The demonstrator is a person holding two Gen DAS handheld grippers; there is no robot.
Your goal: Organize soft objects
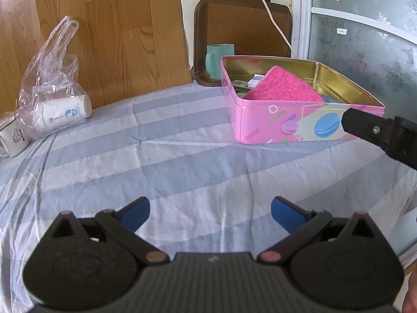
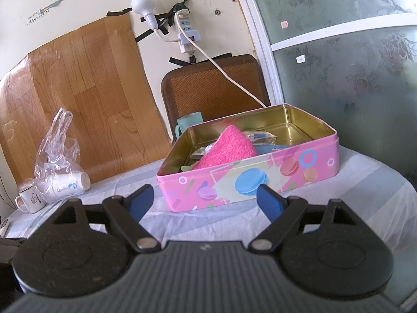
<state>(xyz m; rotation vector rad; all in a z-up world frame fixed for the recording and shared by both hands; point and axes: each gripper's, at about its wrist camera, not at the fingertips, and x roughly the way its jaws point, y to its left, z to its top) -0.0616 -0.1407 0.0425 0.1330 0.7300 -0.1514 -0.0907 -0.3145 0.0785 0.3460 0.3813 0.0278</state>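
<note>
1. Left gripper [image 1: 210, 212]: blue-padded fingers [image 1: 135, 212] spread wide apart, nothing btwn them, hanging over the blue-and-white striped cloth [image 1: 182, 156] that covers the table.
2. Right gripper [image 2: 205, 203]: blue fingers [image 2: 271, 204] also wide apart, empty, w/ the tin just ahead of them. From the left wrist view, part of a black gripper pokes in at the right edge in front of the tin's corner.
3. Pink rectangular metal tin w/ macaron print and gold inside [image 2: 260, 180] stands open on the cloth, toward the back right, near the frosted floral glass door [image 2: 351, 65].
4. Bright pink fuzzy folded cloth [image 2: 226, 148] is inside the tin, tilted, leaning up w/ its lower end toward the tin's front wall. Also seen in left view [image 1: 284, 86].
5. Under/behind it in the tin: small packets and a blue item, too cluttered to ID.
6. Teal plastic mug [image 2: 189, 122] just behind the tin, in front of a brown woven-look cushion [image 2: 213, 88] propped vs the wall.
7. Far left: crumpled clear plastic bag [image 1: 52, 78] w/ a white cup lying on its side [image 1: 65, 113] in it; white enamel mug w/ pink print [image 1: 14, 137] upright just beside it.
8. Wood-grain sheet [image 2: 83, 91] leans on the wall; white power strip [image 2: 186, 34] taped above, cord running down behind the tin.
</note>
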